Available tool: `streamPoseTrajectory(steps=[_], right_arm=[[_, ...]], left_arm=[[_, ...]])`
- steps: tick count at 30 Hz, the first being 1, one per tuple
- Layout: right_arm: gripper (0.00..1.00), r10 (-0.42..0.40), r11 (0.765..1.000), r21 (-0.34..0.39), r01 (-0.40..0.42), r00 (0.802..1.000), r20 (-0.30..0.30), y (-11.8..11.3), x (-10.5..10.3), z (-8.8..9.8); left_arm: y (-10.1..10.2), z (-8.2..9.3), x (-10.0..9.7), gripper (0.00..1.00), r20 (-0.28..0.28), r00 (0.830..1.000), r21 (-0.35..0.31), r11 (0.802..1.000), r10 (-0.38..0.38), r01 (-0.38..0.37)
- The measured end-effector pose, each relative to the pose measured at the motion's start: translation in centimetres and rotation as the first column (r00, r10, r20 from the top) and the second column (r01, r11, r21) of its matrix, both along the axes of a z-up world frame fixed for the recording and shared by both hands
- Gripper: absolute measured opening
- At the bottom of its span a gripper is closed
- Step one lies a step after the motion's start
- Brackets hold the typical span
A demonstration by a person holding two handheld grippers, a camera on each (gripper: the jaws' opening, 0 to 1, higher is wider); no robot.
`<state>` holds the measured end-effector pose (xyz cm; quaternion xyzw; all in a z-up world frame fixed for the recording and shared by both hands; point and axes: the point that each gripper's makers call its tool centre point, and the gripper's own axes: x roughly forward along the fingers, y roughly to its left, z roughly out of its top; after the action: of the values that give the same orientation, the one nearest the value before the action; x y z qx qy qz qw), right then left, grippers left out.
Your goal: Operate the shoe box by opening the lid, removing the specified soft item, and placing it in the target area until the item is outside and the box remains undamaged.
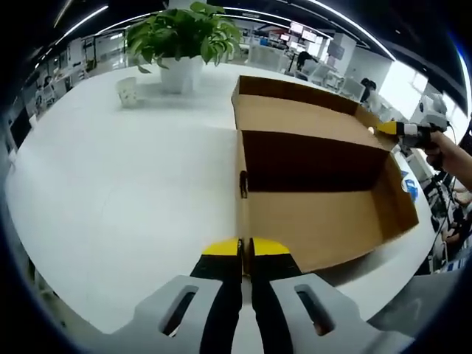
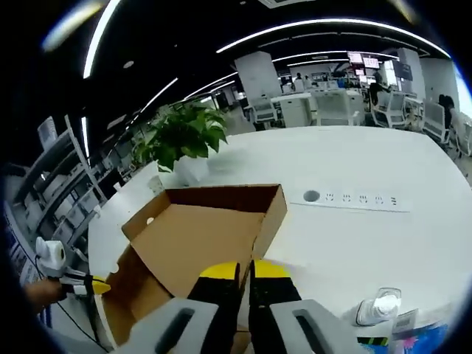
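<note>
I hold the left gripper (image 1: 245,251) at the near wall of the shoe box (image 1: 317,221), its yellow-tipped jaws drawn together with only a thin slit between them; whether they pinch the cardboard edge I cannot tell. My right gripper (image 2: 244,271) sits at the opposite side of the box, jaws likewise together, and in the left gripper view its yellow tip touches the far corner of the lid (image 1: 302,114).

The lid stands raised and folded back, so I judge the opening step done. The box interior that shows is bare brown cardboard. I see no soft item in it; the deep shaded back part could hide one, and I cannot tell.

The next move calls for spreading one pair of jaws and reaching down into the shaded section, keeping clear of the thin side walls to avoid creasing them.

The white table (image 1: 110,192) offers wide free room to the left of the box. A potted plant (image 1: 181,37) and a small cup (image 1: 127,91) stand well apart from it, at the far edge.
</note>
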<state>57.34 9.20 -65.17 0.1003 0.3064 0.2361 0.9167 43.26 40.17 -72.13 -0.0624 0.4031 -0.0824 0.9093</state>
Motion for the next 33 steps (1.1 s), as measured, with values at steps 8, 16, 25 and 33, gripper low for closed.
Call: streamPoseTrajectory(steps=[8,16,25,33], right_arm=[[0.00,0.045,0.999,-0.018,-0.044,0.997,0.061,0.0,-0.7,1.3],[0.00,0.079,0.996,-0.060,-0.073,0.992,0.097,-0.5,-2.2,1.1],[0.00,0.136,0.985,-0.124,-0.118,0.978,0.155,-1.1,-3.4,0.8],[0.00,0.201,0.966,-0.205,-0.156,0.954,0.222,-0.9,-4.7,1.0]], left_arm=[[0.0,0.0,0.1,0.00,0.001,1.000,0.000,1.000,0.008,-0.008],[-0.2,0.0,0.1,0.00,0.010,1.000,-0.002,1.000,0.012,-0.012],[-0.4,0.0,0.2,0.00,0.017,1.000,-0.011,1.000,0.017,-0.017],[-0.6,0.0,0.3,0.01,0.021,0.999,-0.027,0.999,0.034,-0.033]])
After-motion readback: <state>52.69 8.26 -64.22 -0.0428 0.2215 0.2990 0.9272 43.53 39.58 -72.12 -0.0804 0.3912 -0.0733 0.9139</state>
